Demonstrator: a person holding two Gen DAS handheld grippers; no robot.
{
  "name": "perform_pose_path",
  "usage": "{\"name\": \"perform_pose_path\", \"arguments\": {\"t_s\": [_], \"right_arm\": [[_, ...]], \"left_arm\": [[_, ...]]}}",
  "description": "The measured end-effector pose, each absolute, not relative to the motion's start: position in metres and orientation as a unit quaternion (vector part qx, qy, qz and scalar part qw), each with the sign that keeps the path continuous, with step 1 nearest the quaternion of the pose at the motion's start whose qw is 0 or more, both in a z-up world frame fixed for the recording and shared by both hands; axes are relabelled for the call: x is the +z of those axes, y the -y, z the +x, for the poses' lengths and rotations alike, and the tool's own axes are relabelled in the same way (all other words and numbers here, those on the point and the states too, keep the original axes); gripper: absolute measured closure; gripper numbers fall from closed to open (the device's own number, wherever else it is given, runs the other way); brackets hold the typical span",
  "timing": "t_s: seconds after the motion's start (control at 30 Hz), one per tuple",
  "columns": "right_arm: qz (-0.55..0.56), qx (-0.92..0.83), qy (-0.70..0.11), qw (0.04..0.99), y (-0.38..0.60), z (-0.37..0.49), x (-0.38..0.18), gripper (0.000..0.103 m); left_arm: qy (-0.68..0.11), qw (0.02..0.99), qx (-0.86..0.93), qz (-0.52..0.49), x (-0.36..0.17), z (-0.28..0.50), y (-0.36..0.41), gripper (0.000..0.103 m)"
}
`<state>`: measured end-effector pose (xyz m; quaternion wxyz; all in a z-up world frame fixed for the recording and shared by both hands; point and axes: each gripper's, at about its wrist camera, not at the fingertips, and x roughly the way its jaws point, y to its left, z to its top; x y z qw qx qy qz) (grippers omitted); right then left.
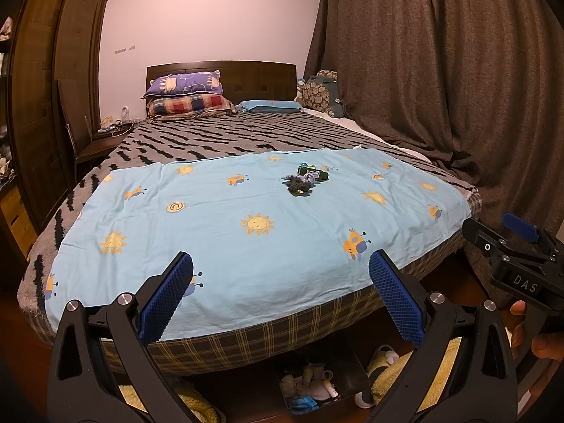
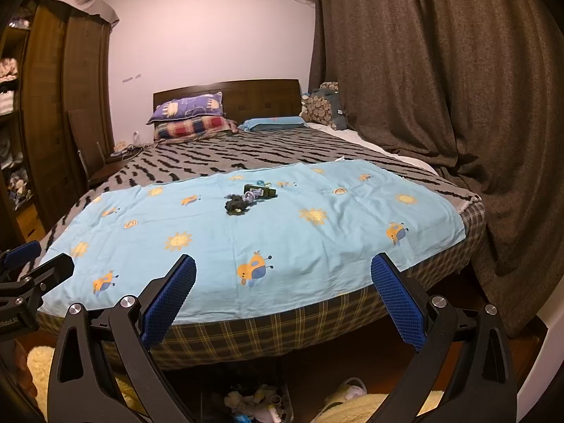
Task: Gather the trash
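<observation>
**Still short of the bed, both grippers spread wide**

Over at the near foot of the bed, the left gripper (image 1: 281, 296) hangs with its blue-padded fingers (image 1: 169, 296) set well apart and nothing between them. The right gripper (image 2: 283, 298) stands the same way just beside it, jaws wide and bare; from the left wrist view its black body shows at the far right edge, with a person's fingers (image 1: 539, 331) wrapped under it.

A light blue sheet (image 1: 246, 246) printed with suns and little bugs covers the near half of the bed, laid over a grey, black-striped blanket (image 1: 218, 141). The trash (image 1: 304, 180) sits as a small dark heap on that sheet, towards its far edge and roughly in the middle, well apart from both grippers: a crumpled dark wad, some purplish scraps and a dark green box-like piece touching one another.

Pillows (image 2: 192, 116) are stacked at the headboard, far left. A brown curtain (image 2: 440, 88) fills the right side. Low down, under the bed's foot, lies a clutter of small items (image 1: 313, 387) on the floor.
</observation>
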<state>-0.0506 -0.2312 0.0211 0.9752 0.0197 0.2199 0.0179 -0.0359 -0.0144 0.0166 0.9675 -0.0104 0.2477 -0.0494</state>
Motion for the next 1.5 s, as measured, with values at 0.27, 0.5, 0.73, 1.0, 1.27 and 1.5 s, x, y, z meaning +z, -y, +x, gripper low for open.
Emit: {"name": "perform_pose_path", "arguments": {"t_s": [0.27, 0.5, 0.73, 1.0, 1.27, 1.5], "right_arm": [[0.021, 0.017, -0.221, 0.975, 0.2306, -0.0508, 0.0206, 0.003], [0.021, 0.017, -0.221, 0.975, 0.2311, -0.0506, 0.0204, 0.003], [0.023, 0.016, -0.223, 0.975, 0.2283, -0.0507, 0.0193, 0.003], [0.024, 0.015, -0.224, 0.974, 0.2278, -0.0505, 0.0176, 0.003], [0.026, 0.015, -0.224, 0.974, 0.2272, -0.0499, 0.0166, 0.003], [0.026, 0.012, -0.225, 0.974, 0.2276, -0.0496, 0.0166, 0.003]], "left_arm": [[-0.248, 0.968, -0.048, -0.011, 0.0161, -0.0360, 0.0139, 0.008], [-0.248, 0.967, -0.048, -0.011, 0.0162, -0.0358, 0.0138, 0.008], [-0.248, 0.967, -0.047, -0.011, 0.0164, -0.0358, 0.0139, 0.008], [-0.249, 0.967, -0.046, -0.012, 0.0156, -0.0361, 0.0132, 0.008], [-0.248, 0.968, -0.046, -0.012, 0.0159, -0.0356, 0.0130, 0.008], [-0.251, 0.967, -0.038, -0.011, 0.0138, -0.0343, 0.0112, 0.008]]}}
